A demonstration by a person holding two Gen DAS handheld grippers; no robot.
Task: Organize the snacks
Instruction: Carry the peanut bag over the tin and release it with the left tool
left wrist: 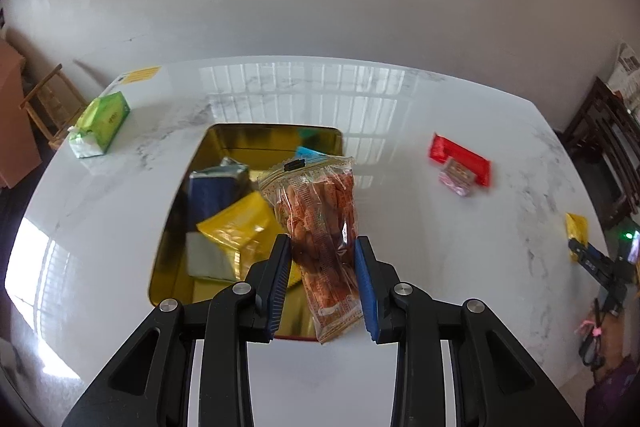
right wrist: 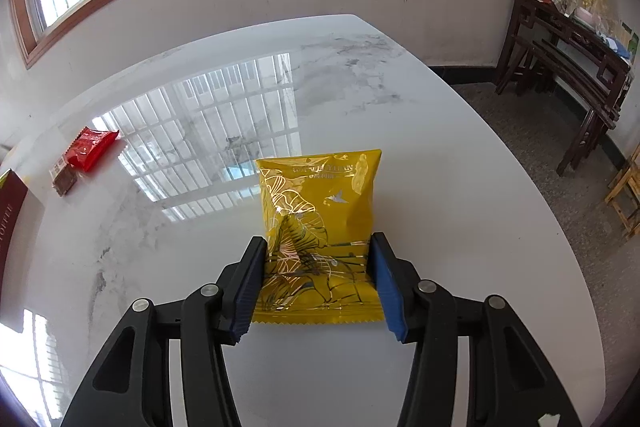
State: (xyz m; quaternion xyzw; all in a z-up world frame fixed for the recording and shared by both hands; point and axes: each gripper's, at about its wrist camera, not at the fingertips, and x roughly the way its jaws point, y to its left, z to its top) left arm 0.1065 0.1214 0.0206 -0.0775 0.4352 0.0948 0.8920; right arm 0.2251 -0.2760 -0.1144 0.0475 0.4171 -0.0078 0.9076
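The marble table (left wrist: 460,155) is taken as the working surface, and the gold tin (left wrist: 248,141) standing open on it serves as the landmark. The tin appears to be the collecting place, since several packets are already gathered inside it: a blue one, a grey one and a yellow one (left wrist: 236,227). Directly above the tin's near right corner, a clear sausage pack (left wrist: 320,227) is held in the left gripper (left wrist: 323,247), whose jaws are clenched on the pack's lower half; it is judged to be carried there for dropping into the tin. Well to the right of the tin, a red packet (left wrist: 460,157) and a small pink box (left wrist: 456,179) touching it lie unsorted on the table. Far to the right of the tin, near the table's edge, a yellow snack bag (right wrist: 318,227) is grasped across its lower half by the right gripper (right wrist: 318,251), both pads being pressed to its sides, presumably so that it can be lifted next. To the left of the tin, a green tissue pack (left wrist: 100,125) is left aside, being no snack.
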